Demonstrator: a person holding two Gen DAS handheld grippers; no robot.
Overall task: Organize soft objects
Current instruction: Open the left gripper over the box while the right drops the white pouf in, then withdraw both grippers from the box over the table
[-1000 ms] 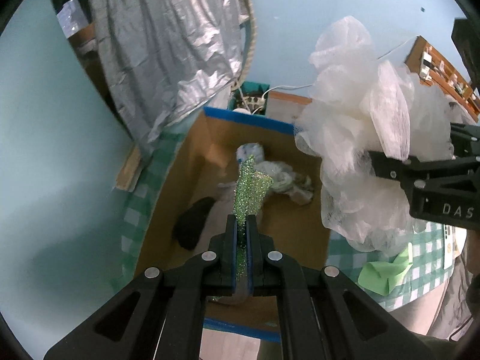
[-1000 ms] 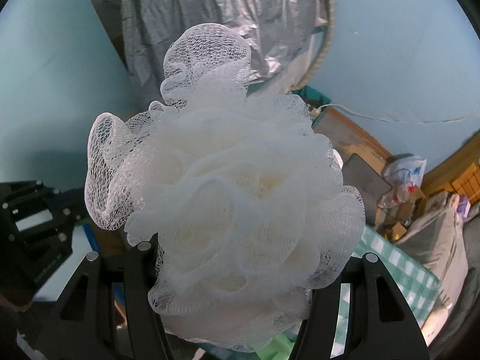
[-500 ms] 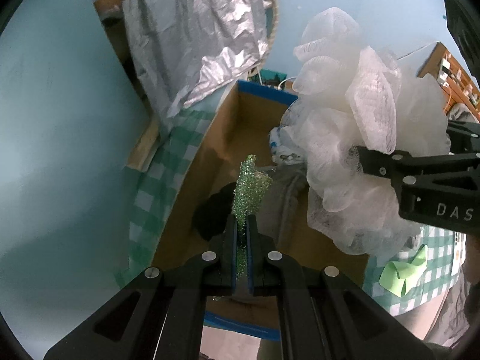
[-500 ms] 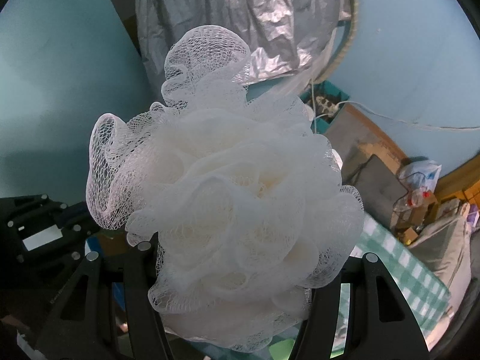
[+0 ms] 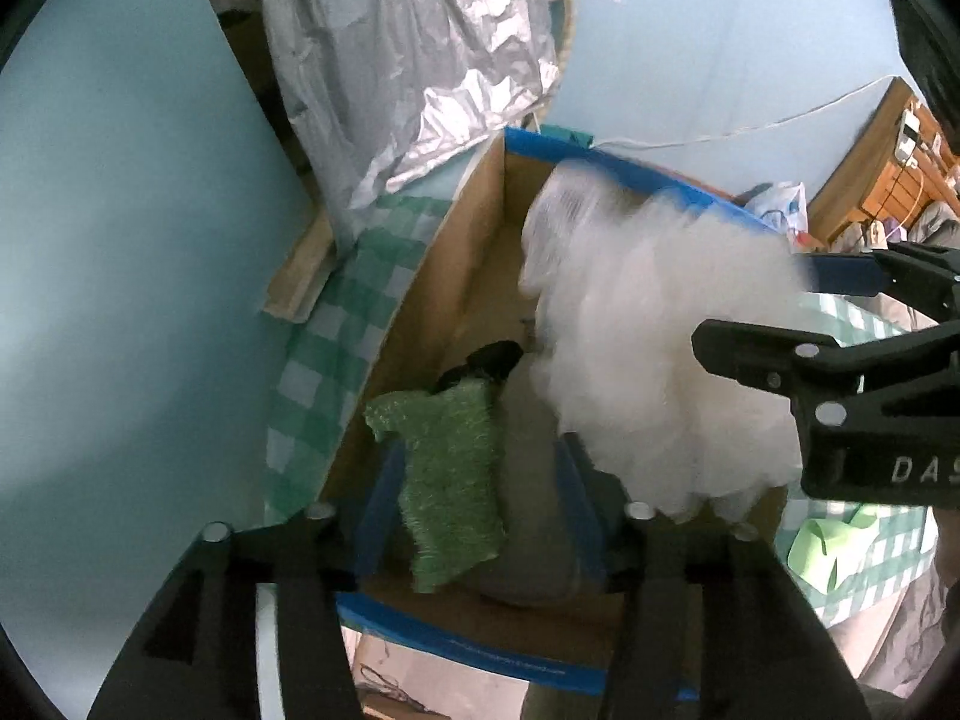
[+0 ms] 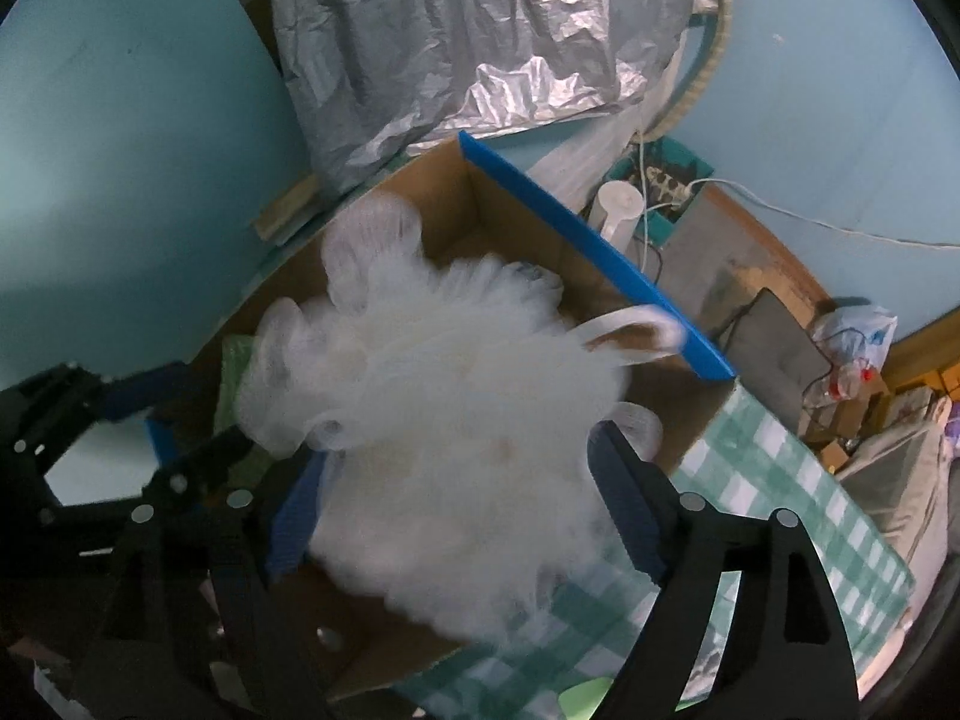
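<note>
Left wrist view: left gripper [image 5: 480, 480], jaws just opened, spread clear of the green scrubber [image 5: 453, 480] at lower centre over the cardboard box [image 5: 474, 252]. Right wrist view: right gripper [image 6: 462, 504], jaws just widened, flanks the blurred white mesh pouf [image 6: 444, 408] at frame centre.

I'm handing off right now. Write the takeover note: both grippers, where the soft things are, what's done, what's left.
Left gripper: jaws just opened, green scrubber loose between them, above the cardboard box.
Right gripper: jaws just opened, white mesh pouf blurred, apparently dropping toward the box.
Already in the box: a black item and a grey cloth.
Left: confirm both land inside; the light green item lies on the checked tablecloth.
</note>
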